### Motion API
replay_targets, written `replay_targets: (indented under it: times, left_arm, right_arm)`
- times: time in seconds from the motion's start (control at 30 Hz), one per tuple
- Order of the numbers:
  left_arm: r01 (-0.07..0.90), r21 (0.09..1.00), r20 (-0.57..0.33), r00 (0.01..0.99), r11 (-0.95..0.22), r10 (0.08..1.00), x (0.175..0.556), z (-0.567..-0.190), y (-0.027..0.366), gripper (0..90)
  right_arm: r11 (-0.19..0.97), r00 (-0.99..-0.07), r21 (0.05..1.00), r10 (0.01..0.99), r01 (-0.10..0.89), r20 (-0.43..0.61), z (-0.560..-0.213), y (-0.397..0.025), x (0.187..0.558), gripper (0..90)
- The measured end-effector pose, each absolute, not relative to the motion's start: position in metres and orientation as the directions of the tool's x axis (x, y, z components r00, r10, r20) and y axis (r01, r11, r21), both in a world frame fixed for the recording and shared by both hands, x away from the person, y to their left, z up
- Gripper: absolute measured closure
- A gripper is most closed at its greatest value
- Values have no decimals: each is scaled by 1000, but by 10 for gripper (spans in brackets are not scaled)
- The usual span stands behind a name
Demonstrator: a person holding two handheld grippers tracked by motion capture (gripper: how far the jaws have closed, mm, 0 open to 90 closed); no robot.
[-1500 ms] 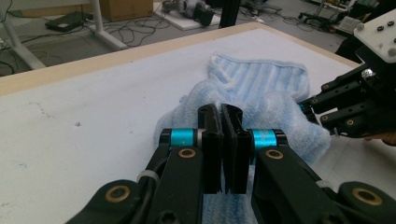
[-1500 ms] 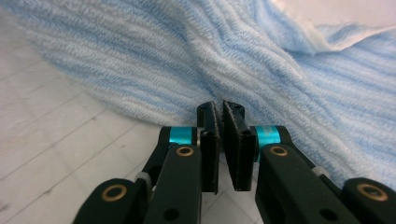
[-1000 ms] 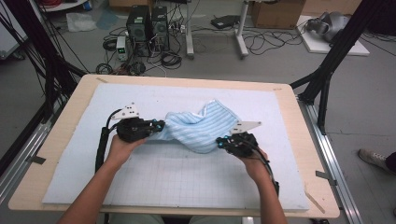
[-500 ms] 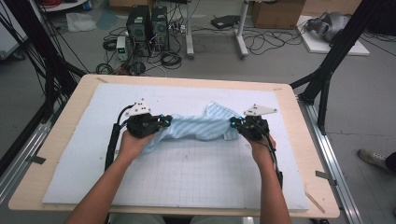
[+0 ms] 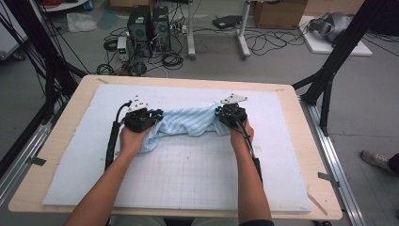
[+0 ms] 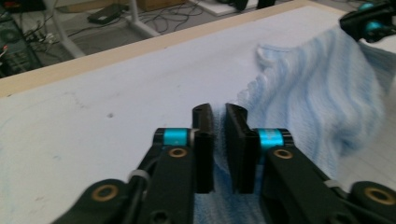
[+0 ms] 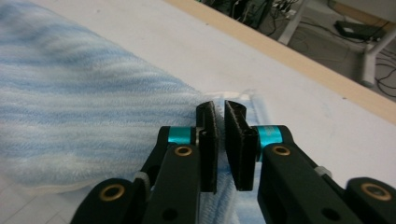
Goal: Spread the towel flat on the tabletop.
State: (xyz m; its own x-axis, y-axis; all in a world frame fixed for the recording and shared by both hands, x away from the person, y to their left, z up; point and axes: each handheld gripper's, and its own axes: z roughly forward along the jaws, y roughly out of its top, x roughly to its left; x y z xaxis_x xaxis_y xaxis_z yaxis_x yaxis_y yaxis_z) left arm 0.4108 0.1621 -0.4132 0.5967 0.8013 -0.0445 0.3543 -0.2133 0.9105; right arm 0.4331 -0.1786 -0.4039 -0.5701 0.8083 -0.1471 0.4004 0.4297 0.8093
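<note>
- Towel (image 5: 188, 123), pale blue w/ white stripes, bunched lengthwise across far half of white mat (image 5: 188, 179) in high view; stretched between both grippers, sagging into folds at mid, one flap hanging toward 6 o'clock near left hand.
- Left gripper (image 5: 157, 114) at towel's 9 o'clock end; held in left hand (image 5: 131, 139), cable trailing back along forearm.
- Left gripper view: jaws nearly closed, thin slit between pads, towel fabric pinched low between them (image 6: 219, 140); cloth running off toward 2 o'clock, reaching other gripper (image 6: 369, 21) at top corner.
- Right gripper (image 5: 219, 114) at towel's 3 o'clock end; held in right hand (image 5: 241, 134), grey three-cornered plate on top.
- Right gripper view: jaws likewise almost shut, narrow gap only, clamped on towel's hemmed edge (image 7: 220, 140); bulk of striped cloth spread toward 9–10 o'clock, blurred up close.
- Both grippers level w/ each other, well apart, towel the only link between them.
- Mat lying on light wooden surface (image 5: 301, 113); faint grid lines on near half of mat.
- Beyond surface at 12 o'clock: floor w/ computer towers (image 5: 149, 23) and loose cables (image 5: 263, 42); black frame legs (image 5: 329, 70) at 2 o'clock.
- Shoe (image 5: 379, 160) on floor at 3–4 o'clock, off surface.
</note>
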Motion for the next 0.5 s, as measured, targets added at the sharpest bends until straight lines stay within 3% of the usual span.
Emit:
replay_targets:
  times: [0.1, 0.5]
  left_arm:
    - [374, 915, -100, 577, -153, 811, 410, -409, 171, 572]
    - [328, 923, -99, 708, -201, 700, 369, -400, 189, 383]
  right_arm:
    - [418, -594, 814, 797, 404, -114, -405, -178, 428, 699]
    - [356, -635, 862, 771, 361, -53, -396, -202, 377, 487]
